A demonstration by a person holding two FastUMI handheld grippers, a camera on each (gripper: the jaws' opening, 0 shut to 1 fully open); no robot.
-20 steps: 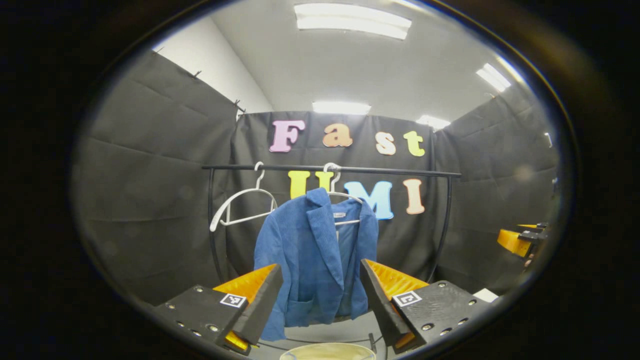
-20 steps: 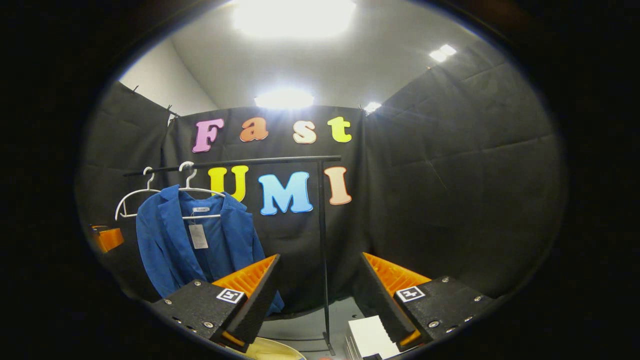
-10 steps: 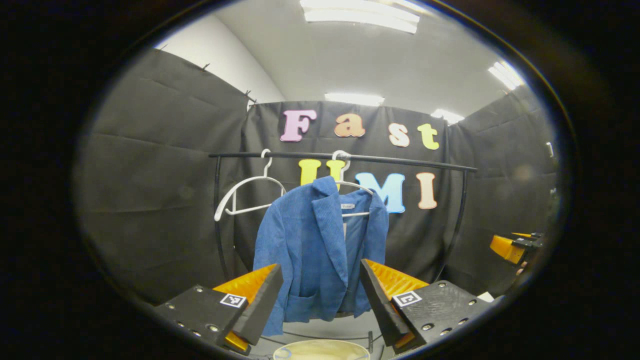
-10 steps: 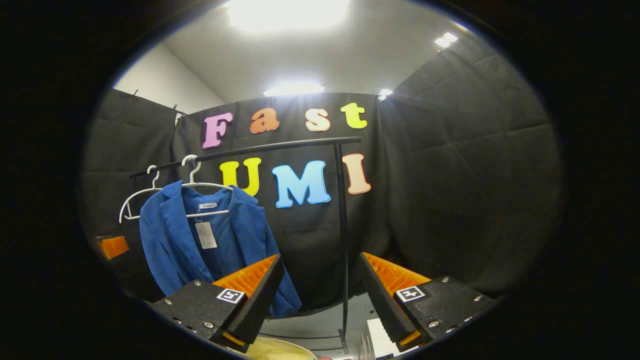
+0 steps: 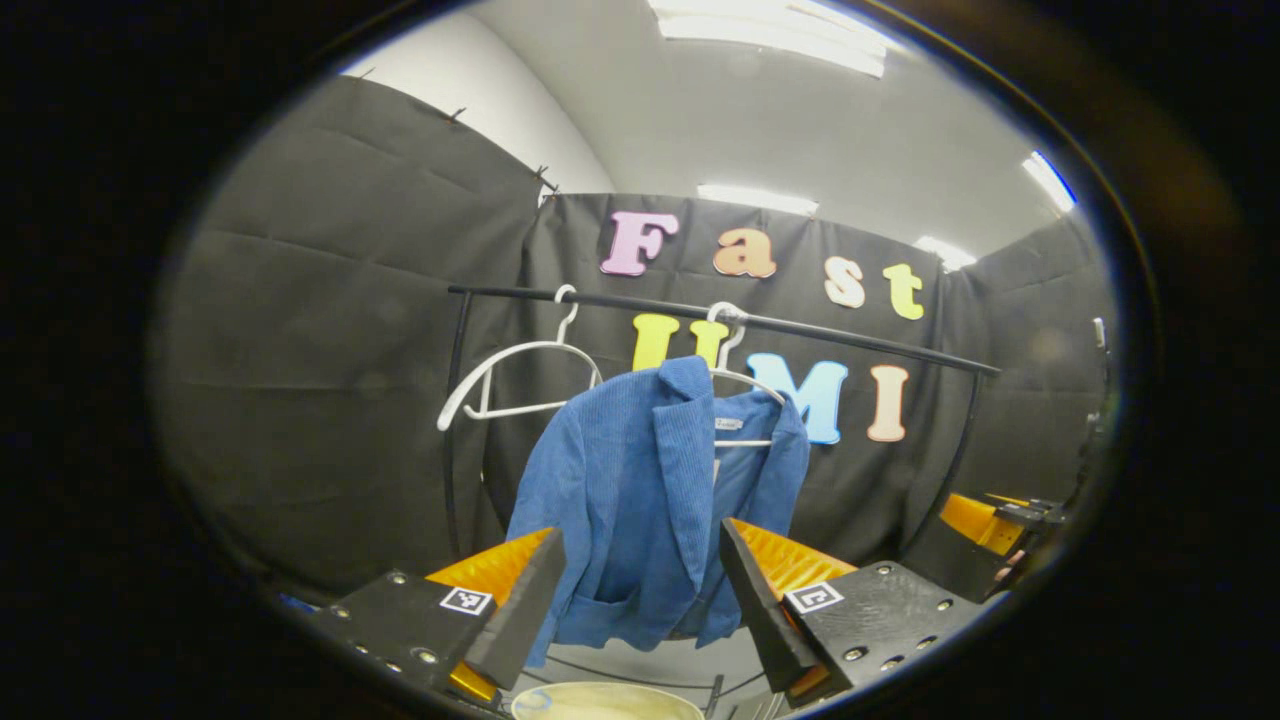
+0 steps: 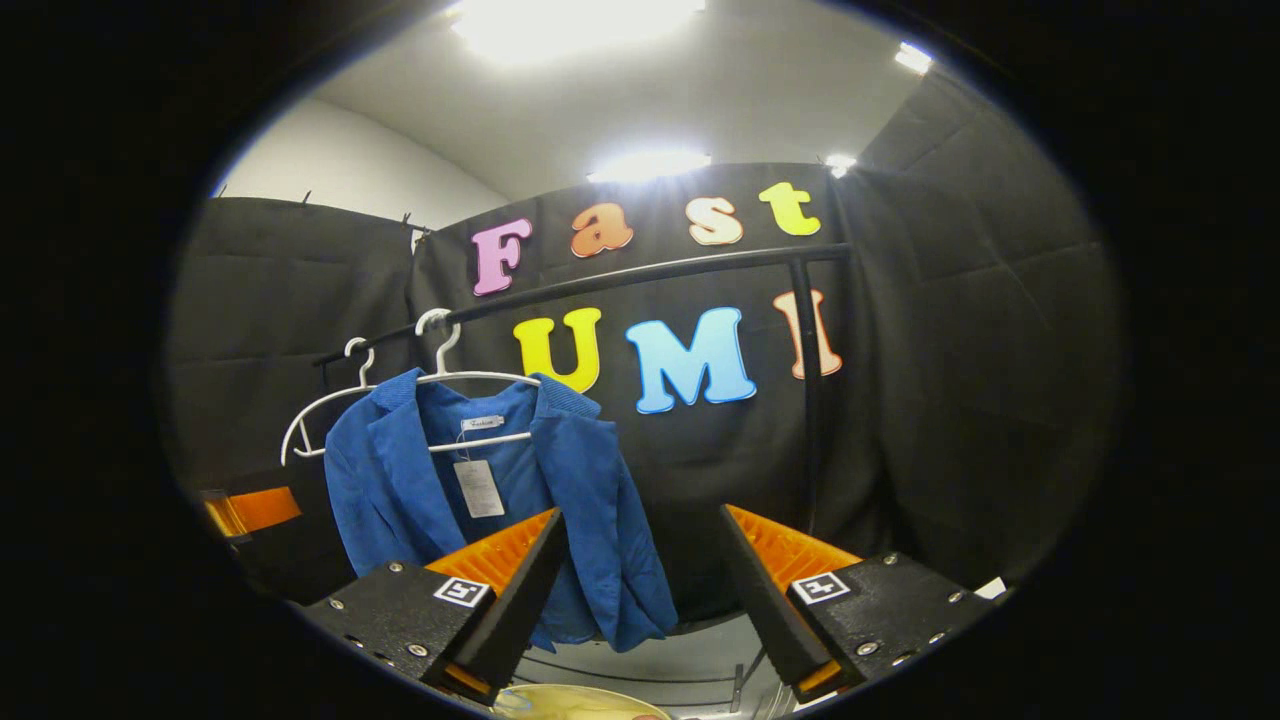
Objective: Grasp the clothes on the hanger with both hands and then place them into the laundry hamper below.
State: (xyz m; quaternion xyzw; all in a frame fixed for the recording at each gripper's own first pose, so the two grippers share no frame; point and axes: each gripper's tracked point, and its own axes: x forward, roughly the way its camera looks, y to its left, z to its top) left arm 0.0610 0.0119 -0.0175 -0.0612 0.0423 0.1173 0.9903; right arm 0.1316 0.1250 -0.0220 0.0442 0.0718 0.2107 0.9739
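Observation:
A blue corduroy jacket (image 5: 650,500) hangs on a white hanger (image 5: 745,375) from a black rail (image 5: 800,330). In the left gripper view it is straight ahead, seen between the spread fingers of my left gripper (image 5: 640,590), which is open and apart from it. The right gripper view has the jacket (image 6: 560,500) left of centre, a paper tag at its collar. My right gripper (image 6: 640,590) is open, a little to the jacket's right. The cream rim of the hamper (image 5: 605,700) peeks below the jacket; the same hamper (image 6: 570,702) lies under my right fingers.
An empty white hanger (image 5: 515,375) hangs on the rail left of the jacket. The rack's black upright (image 6: 812,400) stands right of the jacket. The other gripper (image 5: 1000,515) appears at the far right of the left gripper view.
Both grippers have come closer to the rack. The right gripper has swung left, so the jacket has shifted toward the middle of its view. Both stay open.

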